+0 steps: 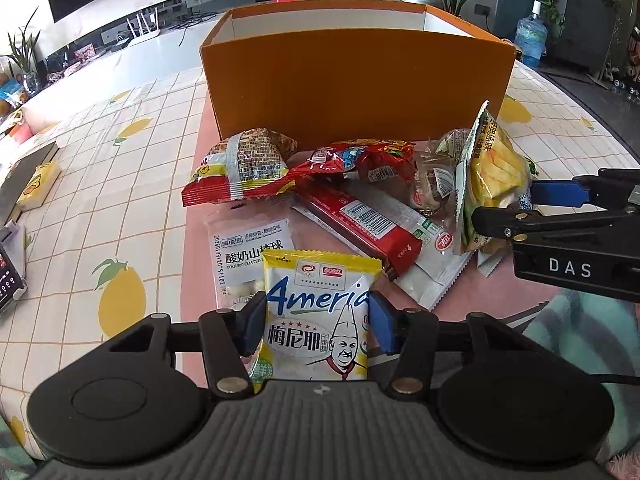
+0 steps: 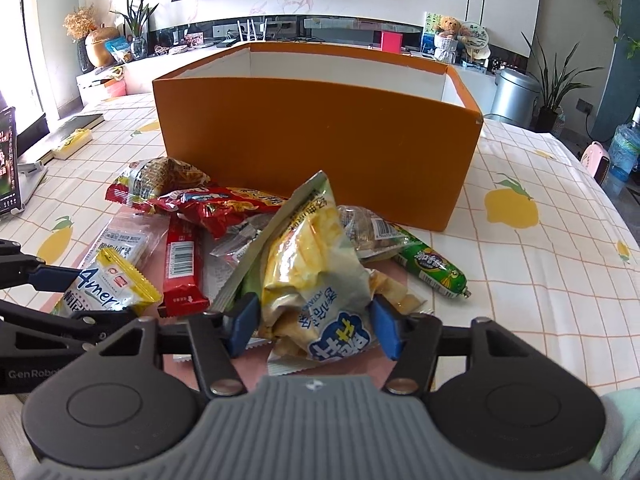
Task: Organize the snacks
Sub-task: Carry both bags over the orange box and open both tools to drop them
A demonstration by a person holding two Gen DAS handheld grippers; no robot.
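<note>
Here, my left gripper (image 1: pixel 316 322) pinching the yellow-edged biscuit packet (image 1: pixel 320 312), my right gripper (image 2: pixel 316 322) clamped on the chips bag (image 2: pixel 316 276), both at the snack pile (image 1: pixel 352 200) before the orange box (image 1: pixel 352 88)

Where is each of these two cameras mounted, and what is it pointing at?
Left wrist view: sits on the left gripper, looking down its fingers at the white-and-yellow biscuit packet it pinches; the right gripper shows at the right.
Right wrist view: sits on the right gripper, facing the yellow chip bag it pinches; the left gripper shows at the left.
Shared: the orange box and the snack pile on the lemon-print tablecloth.
</note>
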